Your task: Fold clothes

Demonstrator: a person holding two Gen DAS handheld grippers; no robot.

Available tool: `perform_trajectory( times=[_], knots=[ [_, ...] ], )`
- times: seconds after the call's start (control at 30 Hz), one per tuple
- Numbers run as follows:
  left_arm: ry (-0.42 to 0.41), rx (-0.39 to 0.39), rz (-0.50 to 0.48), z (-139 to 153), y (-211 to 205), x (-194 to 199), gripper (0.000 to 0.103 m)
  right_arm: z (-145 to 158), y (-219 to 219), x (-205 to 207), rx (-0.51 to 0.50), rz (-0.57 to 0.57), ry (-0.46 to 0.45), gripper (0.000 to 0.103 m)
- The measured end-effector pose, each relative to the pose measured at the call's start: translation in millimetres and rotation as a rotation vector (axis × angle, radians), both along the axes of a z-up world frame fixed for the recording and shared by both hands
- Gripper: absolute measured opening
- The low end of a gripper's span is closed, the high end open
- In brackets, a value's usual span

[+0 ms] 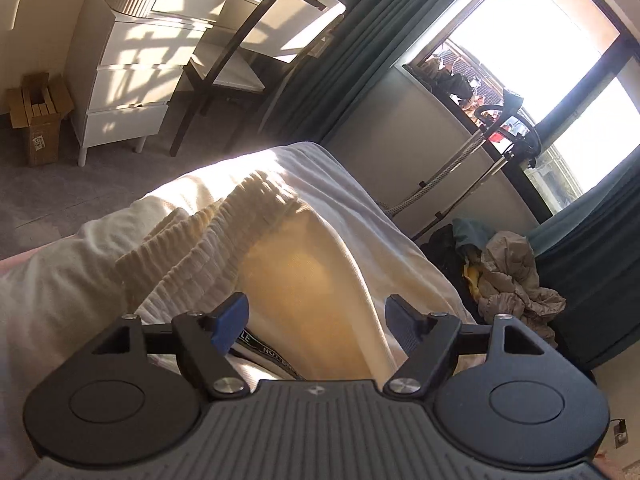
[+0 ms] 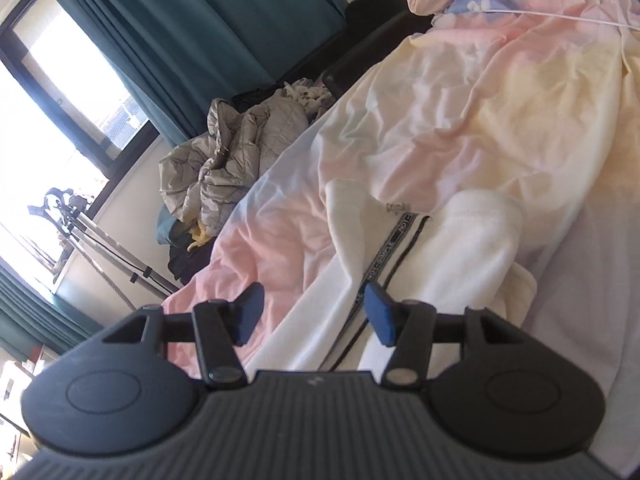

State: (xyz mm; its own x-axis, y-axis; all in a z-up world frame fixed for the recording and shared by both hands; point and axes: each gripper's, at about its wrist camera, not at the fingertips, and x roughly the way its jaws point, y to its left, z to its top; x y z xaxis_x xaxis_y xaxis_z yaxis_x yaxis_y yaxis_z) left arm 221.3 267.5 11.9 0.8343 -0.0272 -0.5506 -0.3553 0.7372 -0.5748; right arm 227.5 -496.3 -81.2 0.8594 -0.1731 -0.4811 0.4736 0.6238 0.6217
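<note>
We start with the bed (image 2: 500,92), its pastel pink and yellow sheet rumpled across the whole right wrist view, and on it the cream sweatpants (image 2: 460,248) we mean to fold. From the right claw (image 2: 313,311) their long axis runs away toward one o'clock: the two legs lie side by side, ending in ribbed cuffs at the far end, and a dark printed stripe (image 2: 386,256) runs up the inner edge of one leg, passing between the blue pads. That claw is released, jaws wide apart, hovering low over the nearer leg and gripping nothing.

In the left wrist view the elastic waistband (image 1: 224,220) bunches at about eleven o'clock, and a sunlit fold of the fabric lies straight ahead at twelve, filling the gap between the fingers. The left claw (image 1: 316,314) is also released, jaws spread, with cloth between them but not pinched.

We judge the left claw nearer the waist and the right nearer the legs, so the fold should bring the cuffs toward the waistband, along that axis.

A pile of other clothes (image 2: 224,160) sits on the floor beside the bed, at about ten o'clock.
</note>
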Motion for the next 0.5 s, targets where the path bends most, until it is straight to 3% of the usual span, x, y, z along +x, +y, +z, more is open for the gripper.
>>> perform_trajectory(
  times=[0.07,0.23,0.33,0.5],
  knots=[
    [-0.031,-0.011,-0.006,1,-13,-39,0.089,4,10,-27,0.015,-0.006,-0.039,0.062],
    [0.021,-0.098,0.041,-25,-22,-103,0.089,-11,29,-74,0.160,-0.046,-0.051,0.066],
    [0.077,-0.101,0.046,-42,-23,-120,0.089,-22,38,-84,0.265,-0.044,-0.071,0.066],
    [0.162,-0.131,0.070,-72,-10,-113,0.089,-28,48,-71,0.243,-0.020,-0.055,0.063]
  ],
)
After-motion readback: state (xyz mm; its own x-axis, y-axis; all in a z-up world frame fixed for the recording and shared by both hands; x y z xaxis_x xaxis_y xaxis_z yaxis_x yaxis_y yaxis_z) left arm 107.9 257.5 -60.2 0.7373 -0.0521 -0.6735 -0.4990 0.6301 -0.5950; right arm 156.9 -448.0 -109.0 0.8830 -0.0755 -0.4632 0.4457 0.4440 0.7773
